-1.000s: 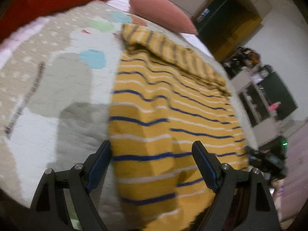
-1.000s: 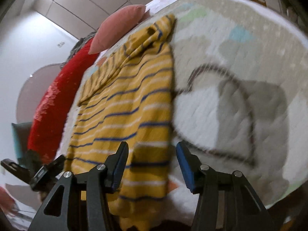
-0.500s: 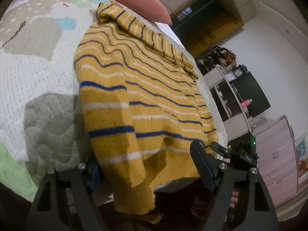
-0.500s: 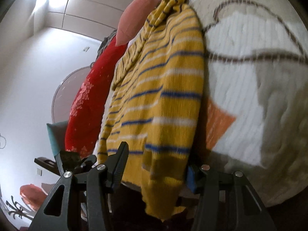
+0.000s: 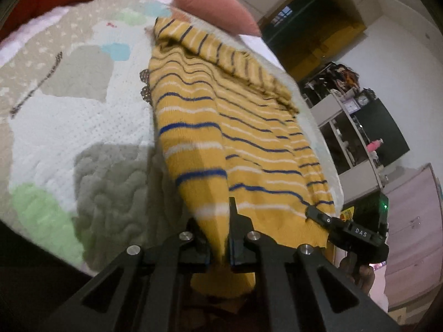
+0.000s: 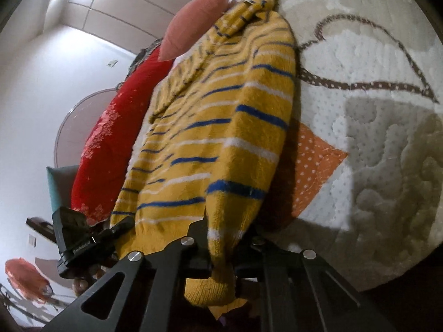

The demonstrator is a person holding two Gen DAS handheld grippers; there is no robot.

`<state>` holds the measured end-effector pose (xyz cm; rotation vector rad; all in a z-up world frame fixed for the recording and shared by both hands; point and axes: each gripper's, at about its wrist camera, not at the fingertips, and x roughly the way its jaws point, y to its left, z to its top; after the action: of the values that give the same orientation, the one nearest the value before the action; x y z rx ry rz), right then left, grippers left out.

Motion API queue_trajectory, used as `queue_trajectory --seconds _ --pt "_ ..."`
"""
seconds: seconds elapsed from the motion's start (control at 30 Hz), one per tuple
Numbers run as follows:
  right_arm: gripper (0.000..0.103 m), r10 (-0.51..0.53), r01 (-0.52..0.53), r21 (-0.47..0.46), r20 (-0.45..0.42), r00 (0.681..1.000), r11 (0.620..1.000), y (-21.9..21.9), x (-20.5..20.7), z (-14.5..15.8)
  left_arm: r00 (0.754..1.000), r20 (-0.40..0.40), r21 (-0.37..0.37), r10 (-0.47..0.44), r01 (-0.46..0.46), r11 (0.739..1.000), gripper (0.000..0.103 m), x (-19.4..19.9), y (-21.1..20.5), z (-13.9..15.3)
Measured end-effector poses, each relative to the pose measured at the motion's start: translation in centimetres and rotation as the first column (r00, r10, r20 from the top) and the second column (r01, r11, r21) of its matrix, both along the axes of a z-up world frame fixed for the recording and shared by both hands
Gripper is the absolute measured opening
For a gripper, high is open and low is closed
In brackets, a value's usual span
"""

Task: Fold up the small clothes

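Observation:
A yellow knit sweater (image 5: 227,127) with blue and white stripes lies lengthwise on a patchwork quilt (image 5: 83,127), its folded sleeves at the far end. My left gripper (image 5: 221,232) is shut on the sweater's near hem at its left corner. My right gripper (image 6: 221,246) is shut on the hem at the right corner of the sweater (image 6: 221,116). The pinched cloth bunches up between the jaws and hangs below them. Each gripper shows at the edge of the other's view.
A pink pillow (image 5: 213,8) lies at the far end of the bed, a red cushion (image 6: 110,144) along one side. Shelves and a wardrobe (image 5: 360,138) stand past the bed's edge. The quilt (image 6: 373,110) spreads wide beside the sweater.
Both grippers were open astride the sweater's near hem. They dropped to the bed's edge and closed on the hem corners, and the cloth now bunches in the jaws.

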<state>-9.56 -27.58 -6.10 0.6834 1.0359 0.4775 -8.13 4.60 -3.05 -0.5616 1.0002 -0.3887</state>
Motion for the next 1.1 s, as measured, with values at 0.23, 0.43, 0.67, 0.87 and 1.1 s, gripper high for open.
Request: queue_trajectory --seconds 0.23,0.43,0.67,0.87,1.1 --pt "0.01 0.094 -0.092 -0.053 0.025 0.995 0.994 0.5 -5.2 2.3 0.999 0.035 0.024 -0.007 0.006 1.0 0.008 -4.1 1.2 1.0" --pt "0.01 0.074 -0.071 -0.057 0.054 0.996 0.996 -0.2 -3.6 3.1 0.999 0.013 -0.018 0.036 -0.036 0.999 0.008 -1.8 2.6 1.0" --pt "0.01 0.098 -0.09 -0.055 0.169 0.981 0.994 0.5 2.6 8.4 0.996 0.071 -0.07 0.06 -0.056 0.996 0.008 4.7 3.5 4.7" --pt "0.01 0.057 -0.04 -0.085 0.203 0.977 0.996 1.5 12.5 9.7 0.995 0.086 0.009 0.052 -0.053 0.999 0.008 17.0 3.0 5.8" --pt "0.012 -0.025 0.031 -0.054 0.102 0.995 0.998 0.6 24.4 6.3 0.997 -0.012 0.052 0.074 -0.073 0.996 0.009 30.2 2.8 2.0"
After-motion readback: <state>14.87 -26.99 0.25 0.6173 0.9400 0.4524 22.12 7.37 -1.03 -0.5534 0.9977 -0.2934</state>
